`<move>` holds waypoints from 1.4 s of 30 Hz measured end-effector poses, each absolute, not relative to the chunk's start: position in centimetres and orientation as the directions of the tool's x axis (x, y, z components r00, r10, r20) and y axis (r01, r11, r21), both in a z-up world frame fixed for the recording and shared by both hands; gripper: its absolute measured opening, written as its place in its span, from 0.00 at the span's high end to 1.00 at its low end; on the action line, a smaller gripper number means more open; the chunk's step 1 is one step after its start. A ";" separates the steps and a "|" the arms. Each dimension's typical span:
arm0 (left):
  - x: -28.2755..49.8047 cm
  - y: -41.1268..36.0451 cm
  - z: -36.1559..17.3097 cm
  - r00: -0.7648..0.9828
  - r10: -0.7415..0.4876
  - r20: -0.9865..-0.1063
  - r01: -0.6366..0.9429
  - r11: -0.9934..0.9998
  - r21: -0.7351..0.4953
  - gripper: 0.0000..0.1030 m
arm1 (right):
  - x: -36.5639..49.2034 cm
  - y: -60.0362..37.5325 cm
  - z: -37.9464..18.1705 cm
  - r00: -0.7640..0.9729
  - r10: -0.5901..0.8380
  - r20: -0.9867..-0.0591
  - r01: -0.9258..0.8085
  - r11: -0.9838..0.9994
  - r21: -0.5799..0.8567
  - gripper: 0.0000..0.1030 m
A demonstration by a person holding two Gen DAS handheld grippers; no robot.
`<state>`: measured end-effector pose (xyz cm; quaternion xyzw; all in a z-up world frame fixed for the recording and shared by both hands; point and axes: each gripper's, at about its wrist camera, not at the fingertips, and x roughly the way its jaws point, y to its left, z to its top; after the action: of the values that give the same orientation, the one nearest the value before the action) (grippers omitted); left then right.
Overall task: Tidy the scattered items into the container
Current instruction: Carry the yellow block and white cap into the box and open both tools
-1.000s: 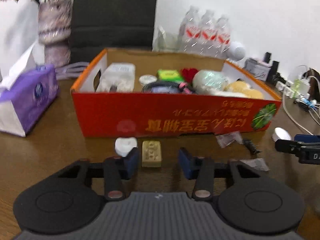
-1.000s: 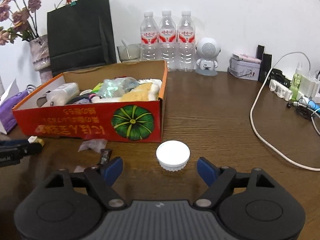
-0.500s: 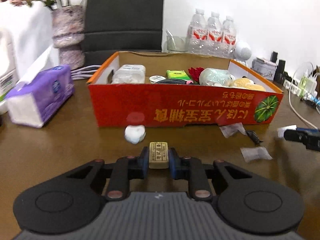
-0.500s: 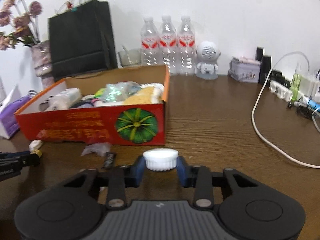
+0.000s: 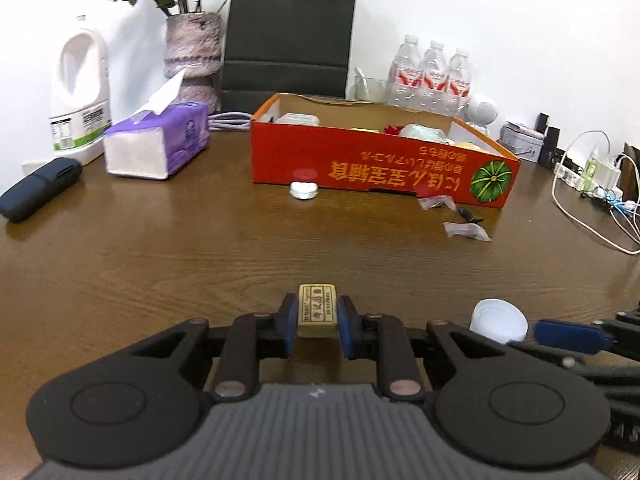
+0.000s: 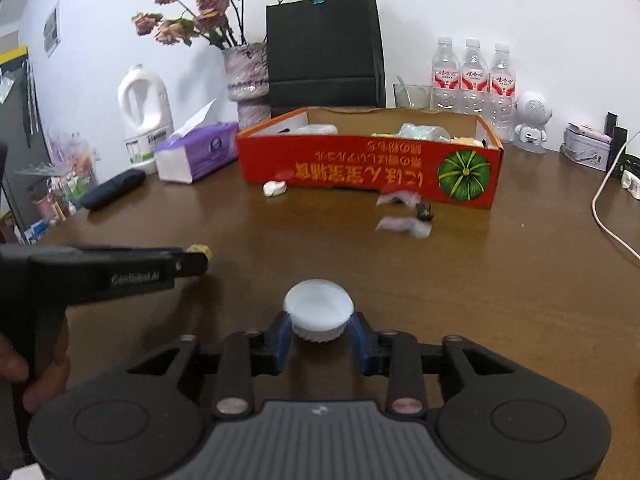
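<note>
Left gripper (image 5: 317, 322) clamped tight on small tan eraser block (image 5: 317, 312), blue pads pressed to both sides, block held off wooden table (image 5: 200, 248). Right gripper (image 6: 319, 338) wrapped round white ribbed cap (image 6: 319, 310), pads touching its sides; jaws have just been opening a bit, cap between them. Both well back from orange cardboard box (image 5: 376, 168), already stuffed with bits. Left on table by box front: white heart-shaped thing (image 5: 304, 191), two clear wrappers (image 5: 466, 230), small dark clip (image 6: 425, 212).
</note>
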<state>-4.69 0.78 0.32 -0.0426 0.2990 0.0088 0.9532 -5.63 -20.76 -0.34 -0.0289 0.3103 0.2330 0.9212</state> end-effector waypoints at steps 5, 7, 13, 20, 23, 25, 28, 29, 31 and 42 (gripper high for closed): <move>-5.2 1.1 0.6 0.828 -0.018 -0.560 -0.035 0.996 -0.085 0.79 | -4.8 -20.6 0.1 0.702 0.414 -0.579 -0.448 0.889 0.093 0.40; -5.4 1.1 0.6 0.831 -0.021 -0.556 -0.032 0.996 -0.086 0.79 | -4.1 -20.0 -0.2 0.687 0.429 -0.586 -0.465 0.880 0.098 0.42; -5.3 1.6 0.6 0.833 -0.013 -0.553 -0.041 0.995 -0.085 0.79 | -2.1 -18.8 -1.0 0.675 0.420 -0.607 -0.474 0.877 0.079 0.62; -3.2 2.6 2.7 0.861 -0.029 -0.508 -0.017 0.996 -0.086 0.79 | -1.1 -18.9 0.8 0.666 0.460 -0.587 -0.493 0.862 0.116 0.62; 0.1 3.6 5.8 0.897 -0.039 -0.440 0.014 0.998 -0.061 0.79 | 1.4 -18.7 3.9 0.685 0.493 -0.536 -0.510 0.850 0.130 0.62; 3.5 4.0 7.9 0.905 -0.056 -0.423 0.043 0.998 -0.040 0.79 | 4.0 -18.1 6.0 0.695 0.510 -0.507 -0.528 0.841 0.123 0.62; 10.1 4.2 10.0 0.874 -0.122 -0.470 0.118 0.992 -0.039 0.79 | 9.4 -16.6 8.5 0.688 0.535 -0.491 -0.557 0.822 0.115 0.62; 12.5 4.3 10.2 0.852 -0.131 -0.507 0.124 0.991 -0.047 0.79 | 11.6 -16.1 9.0 0.678 0.540 -0.499 -0.560 0.819 0.126 0.62; 17.0 4.4 9.8 0.804 -0.120 -0.583 0.111 0.992 -0.051 0.79 | 16.3 -15.0 9.4 0.655 0.528 -0.540 -0.551 0.823 0.135 0.62; 25.7 4.3 5.9 0.664 -0.055 -0.746 0.058 0.998 -0.022 0.74 | 29.3 -10.9 3.6 0.475 0.453 -0.755 -0.431 0.867 0.249 0.61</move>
<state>25.69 4.35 5.86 0.0019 0.4086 -0.0312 0.9122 29.27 -10.93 3.64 0.0122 0.4430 0.2572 0.8588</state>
